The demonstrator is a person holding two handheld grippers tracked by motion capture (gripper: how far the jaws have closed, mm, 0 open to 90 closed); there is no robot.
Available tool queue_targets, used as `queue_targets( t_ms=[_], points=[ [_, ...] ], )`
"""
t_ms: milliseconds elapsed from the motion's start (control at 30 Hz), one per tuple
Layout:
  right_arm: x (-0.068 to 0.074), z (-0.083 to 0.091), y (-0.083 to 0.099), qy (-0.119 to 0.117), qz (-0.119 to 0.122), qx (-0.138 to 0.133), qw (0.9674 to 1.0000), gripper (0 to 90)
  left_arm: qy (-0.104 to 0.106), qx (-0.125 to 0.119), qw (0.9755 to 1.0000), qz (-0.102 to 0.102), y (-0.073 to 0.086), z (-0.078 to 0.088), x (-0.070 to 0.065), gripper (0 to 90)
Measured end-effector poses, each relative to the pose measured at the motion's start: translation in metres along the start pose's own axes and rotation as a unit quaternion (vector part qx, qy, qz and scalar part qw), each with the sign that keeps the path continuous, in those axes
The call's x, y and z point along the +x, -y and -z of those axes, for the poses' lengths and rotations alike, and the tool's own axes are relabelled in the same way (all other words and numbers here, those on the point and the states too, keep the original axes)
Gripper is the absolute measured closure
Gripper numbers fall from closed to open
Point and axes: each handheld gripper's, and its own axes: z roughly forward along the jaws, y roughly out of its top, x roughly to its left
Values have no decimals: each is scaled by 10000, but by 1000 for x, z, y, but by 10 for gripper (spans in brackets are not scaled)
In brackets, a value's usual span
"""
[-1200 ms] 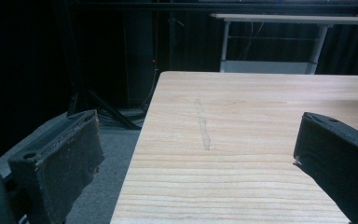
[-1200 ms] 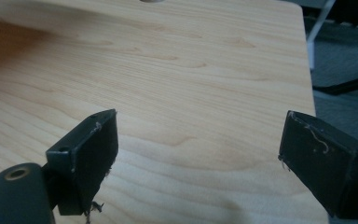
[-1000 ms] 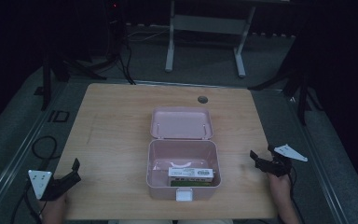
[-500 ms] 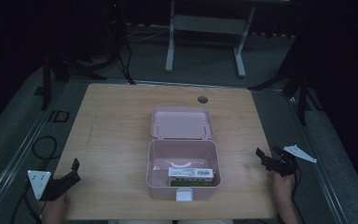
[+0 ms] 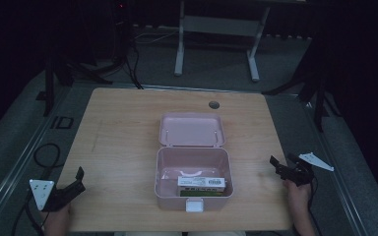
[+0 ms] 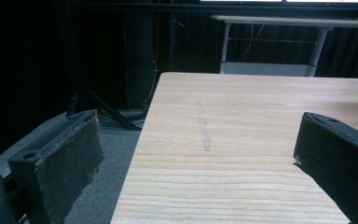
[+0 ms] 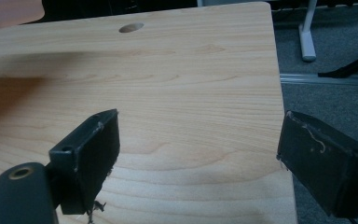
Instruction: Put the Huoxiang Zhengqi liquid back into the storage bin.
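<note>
Both grippers, left (image 5: 76, 181) and right (image 5: 278, 165), wait wide apart and empty at the desk's (image 5: 123, 132) near corners; closing the pink box (image 5: 193, 184) likely comes next.

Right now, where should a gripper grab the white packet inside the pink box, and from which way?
Probably from straight above, pinching the white packet across its narrow width near the middle. It lies flat along the front of the open pink box, whose walls block any sideways reach. The lid is folded back, so the top is free. Both the left gripper and right gripper are open and holding nothing.
</note>
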Motion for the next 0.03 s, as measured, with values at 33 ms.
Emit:
queue_targets(
  t_ms=[33],
  points=[
    [0,0,0,0,0,0,10000,125,0,0,10000,0,0,0,0,11]
  ],
)
